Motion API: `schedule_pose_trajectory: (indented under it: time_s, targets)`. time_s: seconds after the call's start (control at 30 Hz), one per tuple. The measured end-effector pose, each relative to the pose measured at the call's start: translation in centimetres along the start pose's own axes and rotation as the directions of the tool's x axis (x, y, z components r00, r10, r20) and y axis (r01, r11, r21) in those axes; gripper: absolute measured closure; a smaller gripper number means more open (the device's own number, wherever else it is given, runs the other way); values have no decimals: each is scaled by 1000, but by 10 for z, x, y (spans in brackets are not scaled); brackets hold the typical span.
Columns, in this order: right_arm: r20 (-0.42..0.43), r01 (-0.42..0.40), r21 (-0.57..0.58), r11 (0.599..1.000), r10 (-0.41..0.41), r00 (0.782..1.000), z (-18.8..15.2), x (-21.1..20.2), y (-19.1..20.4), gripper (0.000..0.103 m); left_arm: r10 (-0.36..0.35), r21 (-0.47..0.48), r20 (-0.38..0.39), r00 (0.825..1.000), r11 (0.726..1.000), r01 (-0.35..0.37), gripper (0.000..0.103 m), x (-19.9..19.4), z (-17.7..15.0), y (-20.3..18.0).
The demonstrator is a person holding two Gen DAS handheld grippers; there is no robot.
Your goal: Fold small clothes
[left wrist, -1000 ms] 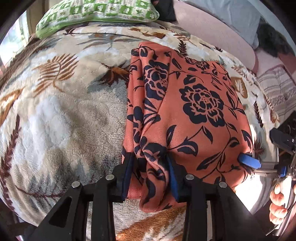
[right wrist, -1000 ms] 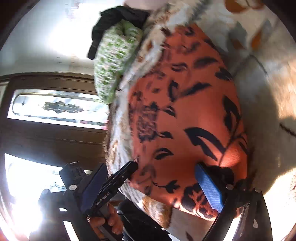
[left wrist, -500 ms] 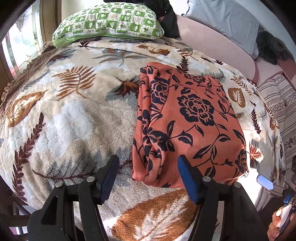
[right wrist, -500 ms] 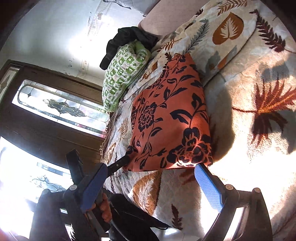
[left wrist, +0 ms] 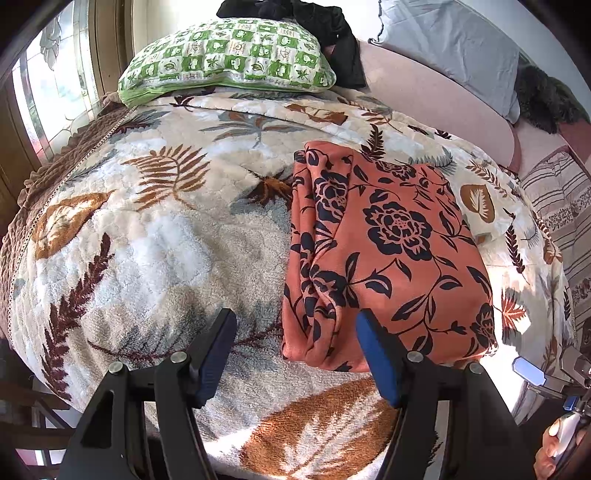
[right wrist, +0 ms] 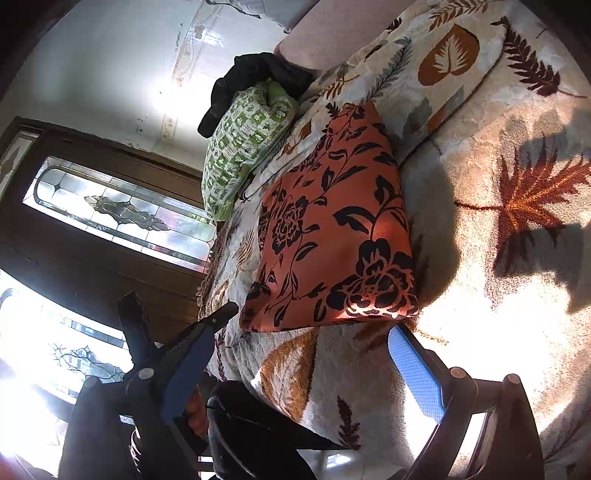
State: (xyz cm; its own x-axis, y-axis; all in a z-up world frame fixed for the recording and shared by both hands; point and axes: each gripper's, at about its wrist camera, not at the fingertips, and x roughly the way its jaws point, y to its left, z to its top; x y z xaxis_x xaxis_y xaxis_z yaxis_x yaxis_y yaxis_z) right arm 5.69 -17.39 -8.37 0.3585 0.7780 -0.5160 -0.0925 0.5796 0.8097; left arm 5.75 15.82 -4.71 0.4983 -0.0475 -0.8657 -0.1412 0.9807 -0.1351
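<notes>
Just beyond left hand-held gripper (left wrist: 295, 354): folded cloth (left wrist: 391, 258)

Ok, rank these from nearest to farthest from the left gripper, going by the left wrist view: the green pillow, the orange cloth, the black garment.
1. Orange cloth: folded on the blanket, just ahead of the left gripper, toward its right finger.
2. Green pillow: at the bed's far end.
3. Black garment: behind the pillow, farthest back.

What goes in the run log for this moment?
cloth: folded, on blanket | left gripper: open, empty | right gripper: open, empty
</notes>
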Motion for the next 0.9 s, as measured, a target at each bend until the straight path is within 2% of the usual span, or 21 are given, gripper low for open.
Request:
schedule_pose_trajectory:
  time_s: [0.3, 0.5, 0.6, 0.67, 0.73, 0.77, 0.8, 0.9]
  targets:
    - [-5, -7, 4, 1000, 7, 1000, 0, -1, -2, 6, 14, 20, -6, 1000, 1000, -13, 35, 1, 1, -4]
    - [-26, -27, -19, 999, 27, 999, 1, 7, 13, 6, 15, 9, -1, 1000, 1000, -15, 35, 1, 3, 3]
    - [-51, -129, -67, 989, 126, 991, 10, 18, 57, 5, 25, -39, 18, 1000, 999, -24, 35, -1, 5, 21]
    - [-91, -242, -186, 952, 229, 969, 13, 22, 107, 5, 51, -108, 15, 999, 993, -49, 35, -1, 8, 38]
    - [-88, -288, -308, 907, 274, 958, 11, 17, 140, 6, 64, -148, 6, 998, 987, -63, 35, -1, 12, 49]
    - [-73, -275, -327, 904, 266, 961, 13, 15, 141, 6, 67, -149, 11, 998, 987, -64, 35, -2, 14, 49]
    - [-59, -252, -306, 918, 246, 967, 15, 14, 132, 6, 68, -140, 23, 997, 988, -64, 35, -3, 16, 47]
    - [-15, -114, -114, 987, 113, 993, 28, 14, 67, 5, 61, -79, 29, 998, 995, -58, 30, 1, 23, 31]
